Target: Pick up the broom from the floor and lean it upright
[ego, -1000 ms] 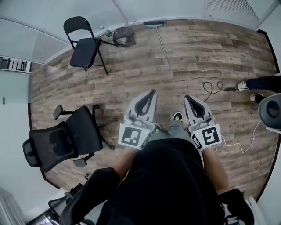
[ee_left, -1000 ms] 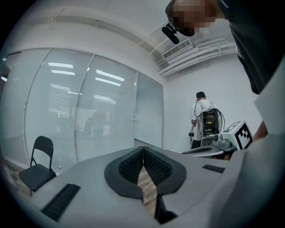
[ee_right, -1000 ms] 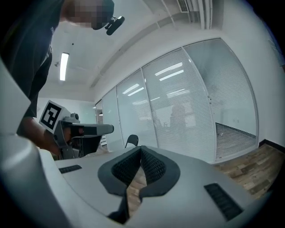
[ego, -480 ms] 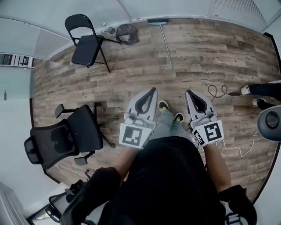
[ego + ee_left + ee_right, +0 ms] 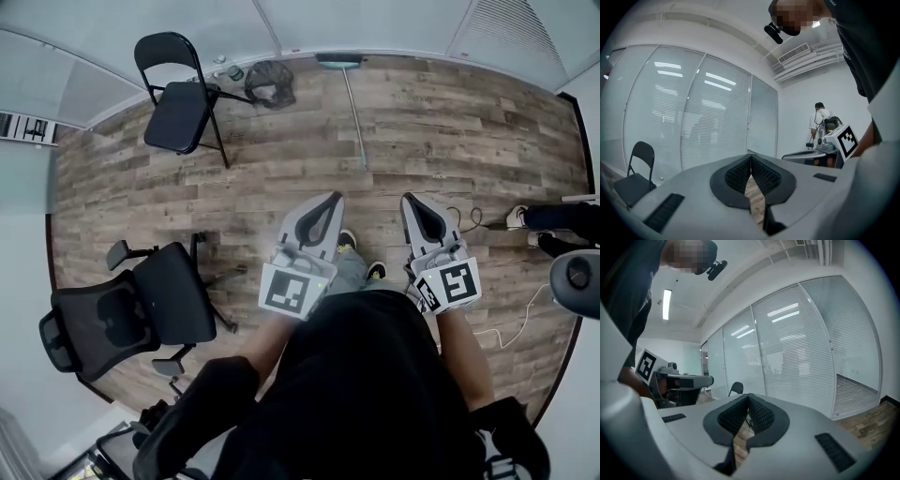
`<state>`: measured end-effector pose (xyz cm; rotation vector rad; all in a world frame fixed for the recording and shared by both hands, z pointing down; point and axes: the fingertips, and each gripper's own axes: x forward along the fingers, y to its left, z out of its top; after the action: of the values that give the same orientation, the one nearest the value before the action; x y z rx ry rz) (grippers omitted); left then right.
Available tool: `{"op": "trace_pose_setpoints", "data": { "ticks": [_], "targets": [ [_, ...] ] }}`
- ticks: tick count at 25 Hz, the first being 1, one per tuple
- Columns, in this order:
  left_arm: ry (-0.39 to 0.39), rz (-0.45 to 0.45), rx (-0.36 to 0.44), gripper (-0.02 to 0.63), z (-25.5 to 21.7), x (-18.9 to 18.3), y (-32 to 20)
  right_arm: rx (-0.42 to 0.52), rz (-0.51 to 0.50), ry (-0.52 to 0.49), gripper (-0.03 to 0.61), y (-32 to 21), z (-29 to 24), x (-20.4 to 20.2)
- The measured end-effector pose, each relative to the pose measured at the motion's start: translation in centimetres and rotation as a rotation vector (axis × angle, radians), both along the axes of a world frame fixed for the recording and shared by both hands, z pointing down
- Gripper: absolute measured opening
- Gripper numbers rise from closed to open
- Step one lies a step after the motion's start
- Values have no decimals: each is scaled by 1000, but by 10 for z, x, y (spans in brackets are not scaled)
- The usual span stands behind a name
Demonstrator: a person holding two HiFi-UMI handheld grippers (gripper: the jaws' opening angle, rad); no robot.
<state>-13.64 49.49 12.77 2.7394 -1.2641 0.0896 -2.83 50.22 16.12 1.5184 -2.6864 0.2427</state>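
Note:
The broom (image 5: 352,111) lies flat on the wood floor in the head view, its teal head against the far wall and its thin handle running toward me. My left gripper (image 5: 335,197) and right gripper (image 5: 407,199) are held side by side in front of my body, pointing at the far wall, well short of the handle's near end. Both are shut with nothing between the pads. In the left gripper view the left gripper (image 5: 750,157) shows only floor through the slot below its tips. The right gripper (image 5: 748,396) looks the same in its own view. Neither gripper view shows the broom.
A black folding chair (image 5: 178,98) and a dark bag (image 5: 267,80) stand by the far wall, left of the broom. An office chair (image 5: 141,305) is at my left. A cable (image 5: 469,220), another person's legs (image 5: 558,220) and a round grey device (image 5: 577,281) are at the right.
I have walked forward across the floor. Both grippers went with me toward the far wall, and the broom's handle end now lies closer to them. Jaws stayed shut.

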Motion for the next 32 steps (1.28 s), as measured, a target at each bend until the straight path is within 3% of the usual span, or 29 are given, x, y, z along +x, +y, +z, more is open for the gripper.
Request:
{"op": "trace_pose_setpoints", "data": {
  "ticks": [7, 18, 32],
  "targets": [
    [38, -5, -16, 21, 0, -24, -48, -3, 32, 28, 17, -41, -2, -19],
    [20, -41, -21, 21, -2, -23, -99, 5, 22, 11, 17, -96, -2, -10],
    [-46, -21, -43, 21, 1, 61, -207, 7, 16, -33, 17, -206, 7, 80]
  ]
}}
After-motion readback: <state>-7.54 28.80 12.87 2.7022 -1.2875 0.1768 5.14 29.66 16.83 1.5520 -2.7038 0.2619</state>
